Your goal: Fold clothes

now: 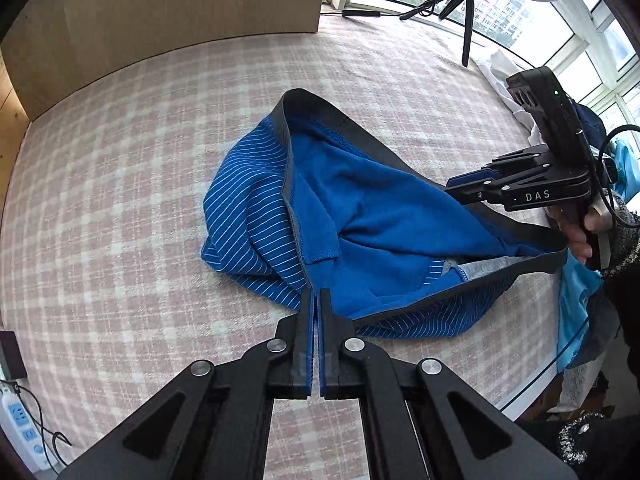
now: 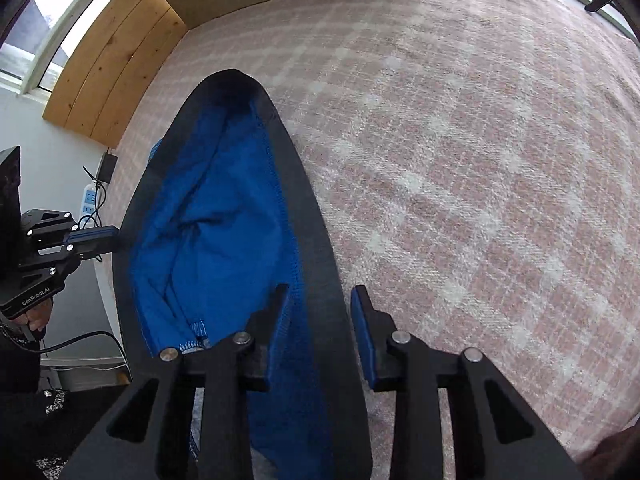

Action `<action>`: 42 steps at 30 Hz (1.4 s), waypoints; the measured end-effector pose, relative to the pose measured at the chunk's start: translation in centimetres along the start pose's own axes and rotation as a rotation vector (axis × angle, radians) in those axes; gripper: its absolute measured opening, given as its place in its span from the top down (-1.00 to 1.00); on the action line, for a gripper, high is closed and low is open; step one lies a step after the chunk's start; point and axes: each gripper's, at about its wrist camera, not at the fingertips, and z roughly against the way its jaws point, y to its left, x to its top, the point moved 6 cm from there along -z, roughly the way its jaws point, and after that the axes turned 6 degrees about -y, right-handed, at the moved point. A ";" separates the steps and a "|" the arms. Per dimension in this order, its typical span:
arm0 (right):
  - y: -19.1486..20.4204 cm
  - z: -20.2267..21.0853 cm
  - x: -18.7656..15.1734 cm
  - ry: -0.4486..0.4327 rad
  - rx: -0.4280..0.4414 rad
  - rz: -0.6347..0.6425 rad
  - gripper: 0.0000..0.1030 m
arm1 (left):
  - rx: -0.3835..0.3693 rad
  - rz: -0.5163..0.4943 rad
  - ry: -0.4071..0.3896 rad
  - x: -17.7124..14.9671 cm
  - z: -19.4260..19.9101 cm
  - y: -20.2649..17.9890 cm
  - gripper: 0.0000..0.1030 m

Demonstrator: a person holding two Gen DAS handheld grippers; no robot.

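Note:
Blue white-striped underwear with a dark waistband lies on the pink checked bed cover, its plain blue inside facing up. My left gripper is shut on the near waistband edge. My right gripper is open, its jaws straddling the far waistband, which runs between them. From the left wrist view the right gripper sits at the waistband's right side; from the right wrist view the left gripper pinches the band at the left.
A wooden headboard bounds the far side. A tripod with a ring light stands by the window. More clothes pile at the right bed edge. A power strip lies on the floor at left.

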 end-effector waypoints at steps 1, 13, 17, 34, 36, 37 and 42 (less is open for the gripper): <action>0.3 -0.2 0.0 0.005 0.014 0.003 0.60 | -0.001 0.011 -0.003 -0.4 0.3 0.5 0.99; 1.8 11.0 3.3 -0.303 -0.032 -0.086 0.99 | 0.120 0.056 -0.178 -0.4 7.3 6.9 0.99; 2.6 13.1 4.0 -0.310 -0.072 -0.078 0.84 | 0.166 0.064 -0.173 -2.5 8.7 10.0 0.99; 6.2 1.5 -0.4 -0.111 -0.096 -0.032 0.44 | 0.211 0.140 -0.101 -10.1 7.8 16.6 0.99; 5.7 1.4 -0.8 -0.103 -0.108 -0.054 0.44 | 0.203 0.134 -0.103 -9.7 7.7 16.5 0.99; 5.5 1.3 -1.0 -0.098 -0.105 -0.068 0.44 | 0.199 0.131 -0.103 -9.6 7.6 16.5 0.99; 5.5 0.5 -2.4 -0.065 -0.121 -0.060 0.45 | 0.182 0.091 -0.105 -8.2 7.2 15.9 0.99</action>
